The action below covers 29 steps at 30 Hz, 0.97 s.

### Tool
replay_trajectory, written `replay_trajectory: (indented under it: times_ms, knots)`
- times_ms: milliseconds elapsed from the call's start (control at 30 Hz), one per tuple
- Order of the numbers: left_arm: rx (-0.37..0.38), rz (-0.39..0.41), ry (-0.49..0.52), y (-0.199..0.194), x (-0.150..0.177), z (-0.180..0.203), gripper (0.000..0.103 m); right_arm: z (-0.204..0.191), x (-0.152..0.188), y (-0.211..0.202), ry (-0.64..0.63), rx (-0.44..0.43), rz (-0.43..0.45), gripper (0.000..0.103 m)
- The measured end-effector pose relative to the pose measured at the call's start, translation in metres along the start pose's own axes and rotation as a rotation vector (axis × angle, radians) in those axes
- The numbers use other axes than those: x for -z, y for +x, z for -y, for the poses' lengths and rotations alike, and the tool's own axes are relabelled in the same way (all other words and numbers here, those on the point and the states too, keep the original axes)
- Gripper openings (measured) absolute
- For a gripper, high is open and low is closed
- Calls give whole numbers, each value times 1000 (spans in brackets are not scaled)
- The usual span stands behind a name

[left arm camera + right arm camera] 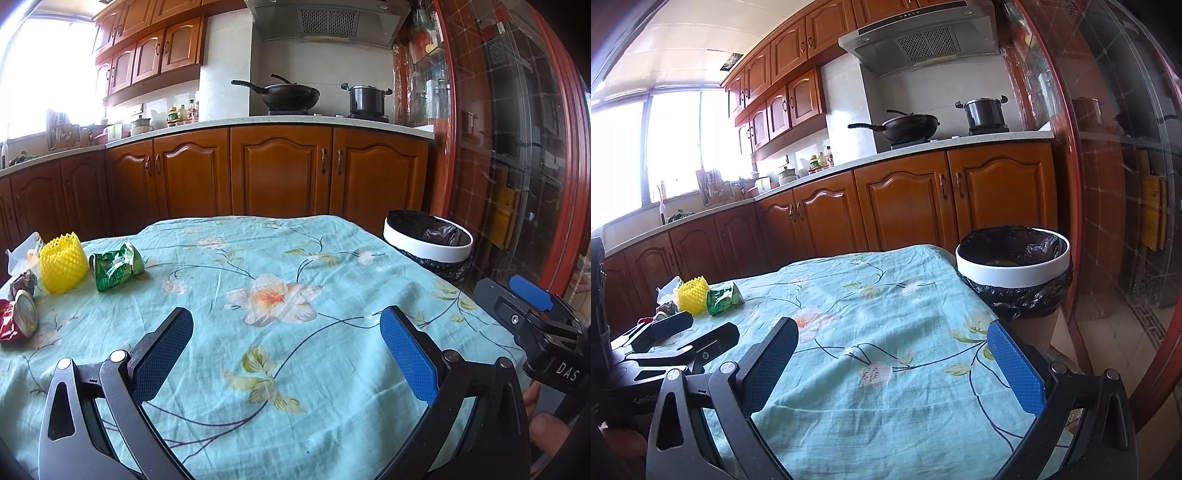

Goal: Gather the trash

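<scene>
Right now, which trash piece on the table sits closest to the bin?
The crushed green can. It lies on the bin side of the yellow foam net; the red can and wrappers sit farther left.

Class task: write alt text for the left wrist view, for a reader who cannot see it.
Open left gripper hovers empty over a floral tablecloth. Trash sits far left: yellow foam net, green wrapper, crushed red can. A lined bin stands beyond the table's right corner.
</scene>
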<state>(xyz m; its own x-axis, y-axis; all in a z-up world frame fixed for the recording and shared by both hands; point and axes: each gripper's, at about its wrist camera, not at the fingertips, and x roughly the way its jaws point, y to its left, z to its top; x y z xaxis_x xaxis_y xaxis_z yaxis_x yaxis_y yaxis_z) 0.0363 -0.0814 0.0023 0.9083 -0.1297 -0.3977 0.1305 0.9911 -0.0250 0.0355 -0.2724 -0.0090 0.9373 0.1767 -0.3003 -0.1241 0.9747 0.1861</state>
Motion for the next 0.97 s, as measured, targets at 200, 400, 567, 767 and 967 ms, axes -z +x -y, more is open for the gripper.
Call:
replay_trajectory:
  times_ms: [200, 400, 567, 767, 967]
  knots:
    - [-1, -5, -1, -1, 1, 0, 103, -1, -1, -1, 0, -5, 1, 103]
    - [-1, -7, -2, -1, 1, 1, 103, -1, -2, 0, 3, -5, -2, 103]
    - [-1, -13, -1, 0, 1, 1, 103, -1, -2, 0, 5, -8, -5, 103]
    - [0, -17, -1, 1, 2, 1, 103, 0, -2, 2, 12, -9, -12, 103]
    - [7, -31, -1, 4, 2, 0, 103, 2, -2, 6, 20, -7, -25, 103]
